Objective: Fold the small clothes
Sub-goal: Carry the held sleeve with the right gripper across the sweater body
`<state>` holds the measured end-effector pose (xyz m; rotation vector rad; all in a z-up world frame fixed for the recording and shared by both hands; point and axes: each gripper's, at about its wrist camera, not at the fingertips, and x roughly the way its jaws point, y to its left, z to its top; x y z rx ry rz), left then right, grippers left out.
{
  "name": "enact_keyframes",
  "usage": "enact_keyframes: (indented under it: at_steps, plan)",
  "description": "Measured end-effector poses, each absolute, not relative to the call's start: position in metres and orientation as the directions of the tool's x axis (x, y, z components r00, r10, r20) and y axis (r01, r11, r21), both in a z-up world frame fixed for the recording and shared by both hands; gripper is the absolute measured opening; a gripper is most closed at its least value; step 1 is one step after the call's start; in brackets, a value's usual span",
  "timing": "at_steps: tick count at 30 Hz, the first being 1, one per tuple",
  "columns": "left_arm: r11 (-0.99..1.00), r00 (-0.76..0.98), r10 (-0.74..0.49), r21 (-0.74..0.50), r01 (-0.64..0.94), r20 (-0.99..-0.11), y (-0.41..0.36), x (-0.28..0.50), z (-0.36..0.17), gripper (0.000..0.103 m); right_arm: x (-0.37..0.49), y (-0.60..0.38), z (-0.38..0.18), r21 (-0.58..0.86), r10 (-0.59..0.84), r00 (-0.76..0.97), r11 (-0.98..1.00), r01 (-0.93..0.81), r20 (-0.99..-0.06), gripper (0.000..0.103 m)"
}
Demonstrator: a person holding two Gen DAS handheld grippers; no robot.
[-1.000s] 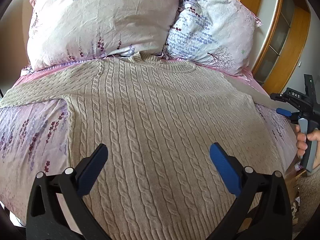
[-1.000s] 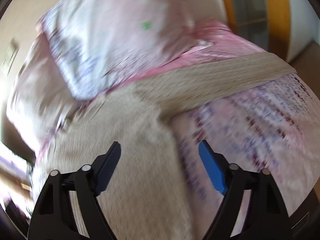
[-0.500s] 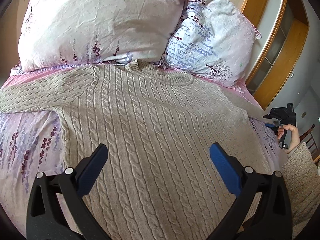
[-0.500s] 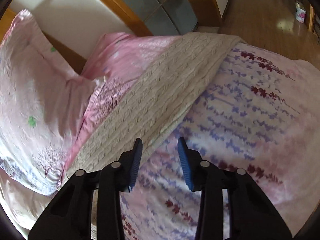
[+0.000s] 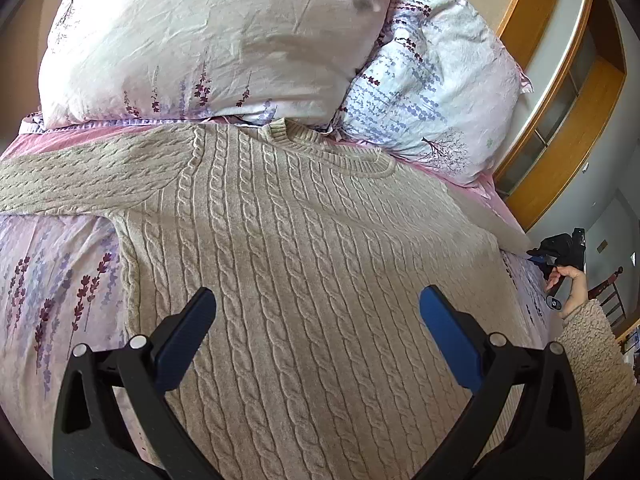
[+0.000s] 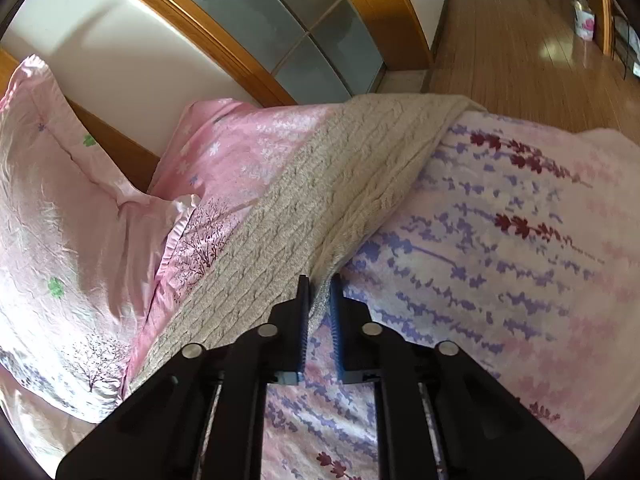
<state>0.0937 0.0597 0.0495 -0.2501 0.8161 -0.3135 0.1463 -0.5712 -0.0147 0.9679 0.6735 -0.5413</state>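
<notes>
Beige cable-knit fills the left wrist view: the sweater [image 5: 304, 264] lies flat and face up on the bed [image 5: 52, 292], collar at the far end touching the two pillows [image 5: 208, 40], one sleeve stretched out to the left. The left gripper [image 5: 318, 320] hovers over the near part of the body, jaws spread wide, holding nothing. Far off at the right edge, the right gripper [image 5: 560, 250] sits at the other sleeve, in the person's hand [image 5: 570, 288].

From the right wrist view, that right sleeve [image 6: 352, 184] runs away from the jaws, long axis heading to the far edge of the bed, where the cuff droops over. The right gripper [image 6: 319, 280] has its jaws nearly together, pinching the sleeve's near-right edge between the pads. As I see it, the right hand is the nearer one, and the sleeve would fold leftward across the body.
</notes>
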Motion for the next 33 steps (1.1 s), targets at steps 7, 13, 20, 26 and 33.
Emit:
enact_keyframes:
  at_steps: [7,13,20,26,33]
  plan:
    - [0.926,0.682,-0.353,-0.341,0.16,-0.641,0.069,0.091,0.049,0.101,0.155,-0.528,0.052,0.462,-0.245,0.76,0.67,0.581,-0.602,0.008]
    - [0.934,0.737,-0.325,-0.322,0.152,-0.593,0.073,0.085,0.054,0.101,0.166,-0.442,0.108,0.451,-0.051,0.888,0.847,0.281,-0.458,0.008]
    - [0.932,0.734,-0.333,-0.326,0.159,-0.592,0.073,0.082,0.053,0.101,0.194,-0.299,0.085,0.388,0.304,0.776,0.918,-0.083,-0.553,0.008]
    - [0.934,0.742,-0.325,-0.324,0.153,-0.587,0.083,0.077,0.053,0.101,0.204,-0.283,0.032,0.47,0.39,0.628,0.881,-0.044,-0.673,0.01]
    - [0.929,0.731,-0.332,-0.342,0.142,-0.597,0.087,0.083,0.048,0.101,0.218,-0.379,0.035,0.757,0.425,0.725,0.621,0.202,-0.542,0.04]
